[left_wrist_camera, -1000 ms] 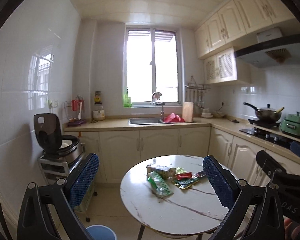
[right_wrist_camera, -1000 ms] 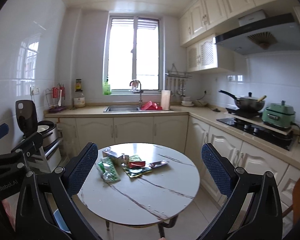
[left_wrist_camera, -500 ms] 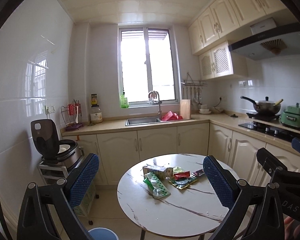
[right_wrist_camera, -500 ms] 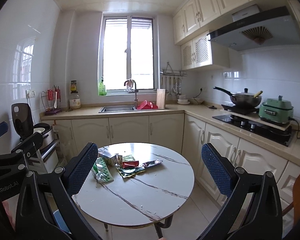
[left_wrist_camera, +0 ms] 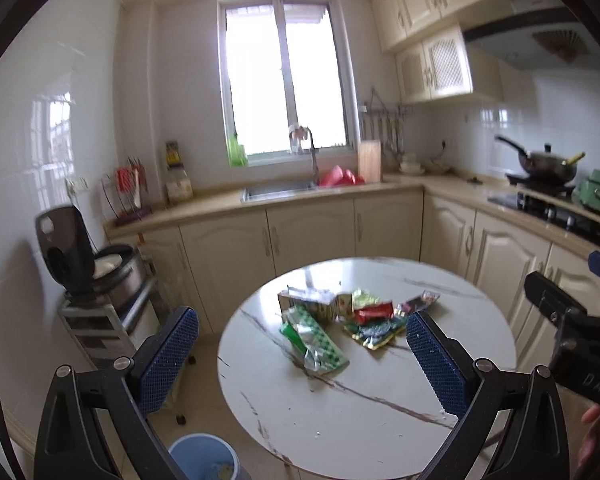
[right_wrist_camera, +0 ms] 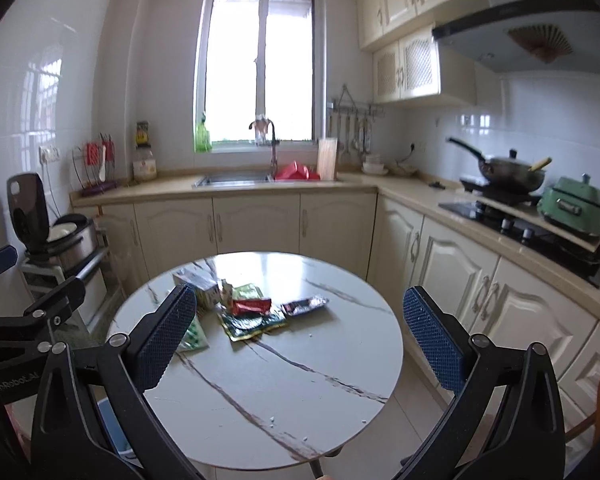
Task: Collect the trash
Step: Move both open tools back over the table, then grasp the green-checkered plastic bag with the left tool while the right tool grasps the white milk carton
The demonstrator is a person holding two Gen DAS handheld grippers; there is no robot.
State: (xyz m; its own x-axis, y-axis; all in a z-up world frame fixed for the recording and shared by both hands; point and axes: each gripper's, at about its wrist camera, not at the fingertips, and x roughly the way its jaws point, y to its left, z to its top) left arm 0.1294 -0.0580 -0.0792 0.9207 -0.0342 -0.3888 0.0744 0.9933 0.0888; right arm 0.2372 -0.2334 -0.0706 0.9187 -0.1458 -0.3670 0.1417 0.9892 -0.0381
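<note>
A heap of trash lies on a round white marble table [left_wrist_camera: 364, 420] [right_wrist_camera: 284, 400]: a green-and-white checked wrapper [left_wrist_camera: 314, 338] [right_wrist_camera: 194, 338], a small carton [left_wrist_camera: 306, 300] [right_wrist_camera: 198, 284], a red packet [left_wrist_camera: 374, 314] [right_wrist_camera: 252, 306], a dark green pouch [left_wrist_camera: 374, 330] [right_wrist_camera: 252, 324] and a dark silvery wrapper [left_wrist_camera: 420, 302] [right_wrist_camera: 304, 306]. My left gripper [left_wrist_camera: 302, 354] hangs open above the table's near half. My right gripper [right_wrist_camera: 300, 334] is open too, short of the heap. A blue waste bin [left_wrist_camera: 204, 458] stands on the floor left of the table.
Cream cabinets and a counter with a sink [right_wrist_camera: 234, 178] run behind the table. A stove with a pan [right_wrist_camera: 508, 172] and a green cooker [right_wrist_camera: 576, 204] are on the right. A rice cooker [left_wrist_camera: 100, 264] on a trolley stands left. The other gripper shows at each view's edge.
Both grippers have moved forward and tipped down toward the table, so the trash heap looks larger and nearer. Both stay open and nothing has been picked up.
</note>
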